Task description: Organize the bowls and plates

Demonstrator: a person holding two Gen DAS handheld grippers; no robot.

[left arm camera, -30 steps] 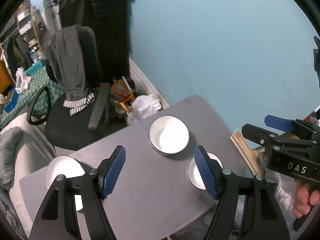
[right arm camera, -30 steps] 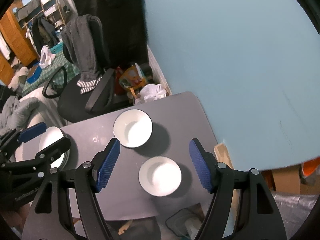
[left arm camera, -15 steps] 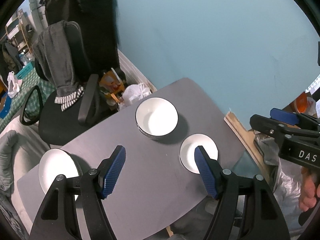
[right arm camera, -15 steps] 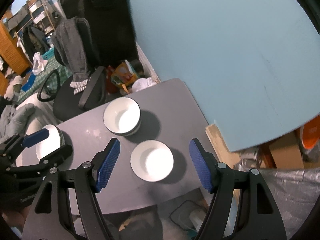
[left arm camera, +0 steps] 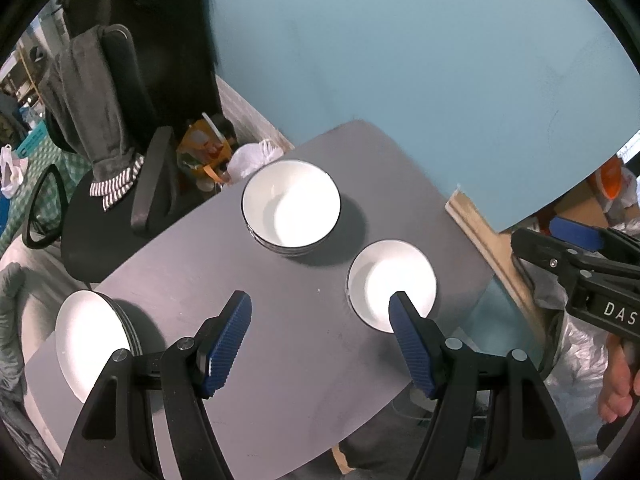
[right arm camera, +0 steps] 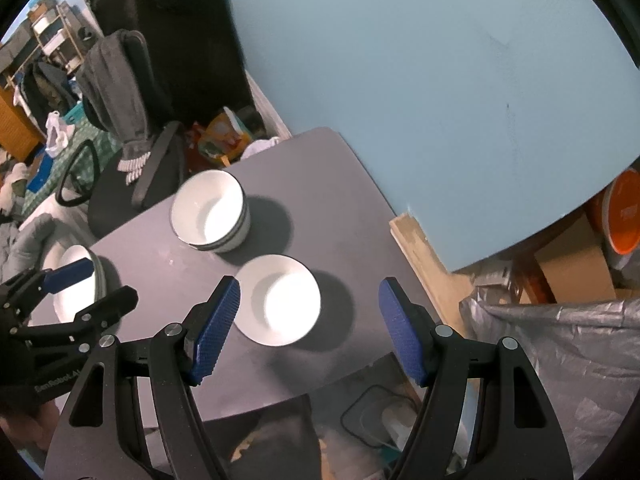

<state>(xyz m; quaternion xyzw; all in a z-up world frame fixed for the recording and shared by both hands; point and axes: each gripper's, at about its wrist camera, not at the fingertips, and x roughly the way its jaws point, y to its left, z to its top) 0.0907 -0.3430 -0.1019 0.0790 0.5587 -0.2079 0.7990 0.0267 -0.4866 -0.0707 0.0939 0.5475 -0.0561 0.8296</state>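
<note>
On the grey table [left arm camera: 280, 332] [right arm camera: 320, 184] stands a stack of white bowls [left arm camera: 291, 207] [right arm camera: 210, 210] near the far edge. A single white bowl [left arm camera: 394, 280] [right arm camera: 280, 298] sits closer to the right edge. A stack of white plates [left arm camera: 90, 340] [right arm camera: 76, 280] lies at the left end. My left gripper [left arm camera: 320, 336] hangs open high above the table's middle, nothing between its blue pads. My right gripper [right arm camera: 310, 320] is open too, above the single bowl and the table's right edge. Each gripper shows at the side of the other's view.
A black office chair [left arm camera: 108, 160] draped with grey clothing stands behind the table at left. Bags and clutter [left arm camera: 208, 152] fill the floor by the blue wall [left arm camera: 400, 60]. Cardboard boxes [right arm camera: 572, 264] and silver sheeting [right arm camera: 560, 344] lie right of the table.
Both grippers have drifted rightward and lower over the table, so the bowls and plates now sit further left in both views. Neither gripper's jaws changed.
</note>
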